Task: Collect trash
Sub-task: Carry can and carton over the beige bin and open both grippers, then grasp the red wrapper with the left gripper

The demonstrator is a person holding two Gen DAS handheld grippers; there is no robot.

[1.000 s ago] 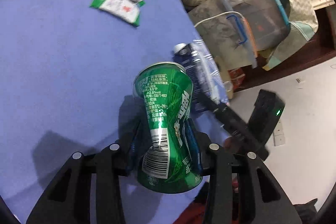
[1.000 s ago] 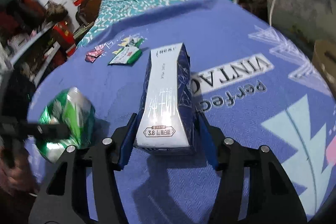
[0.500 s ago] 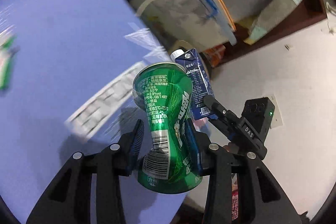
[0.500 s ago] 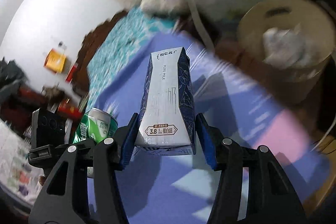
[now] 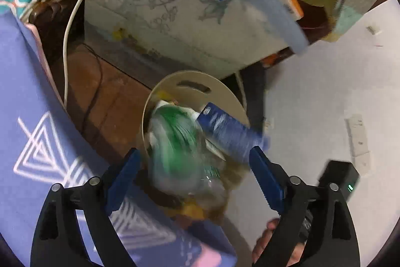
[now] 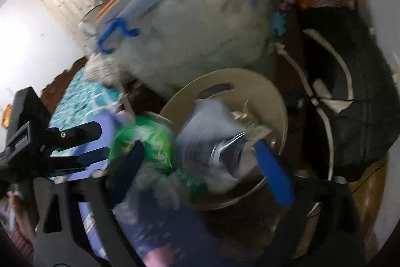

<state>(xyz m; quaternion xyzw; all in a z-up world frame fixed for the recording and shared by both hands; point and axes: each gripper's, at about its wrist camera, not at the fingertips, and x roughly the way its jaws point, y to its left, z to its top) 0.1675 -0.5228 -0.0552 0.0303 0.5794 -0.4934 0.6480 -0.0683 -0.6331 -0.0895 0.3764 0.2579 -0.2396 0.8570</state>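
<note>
A cluttered bedroom in a home is shown: a teal patterned bedspread [image 6: 82, 94] at the left, a purple printed cloth [image 5: 32, 131] at lower left, lidded plastic storage boxes [image 5: 175, 6] stacked above a beige wastebasket [image 5: 225, 94].

One can [image 5: 175, 142], one carton [image 5: 227, 131], one bin [image 5: 190, 81]
</note>
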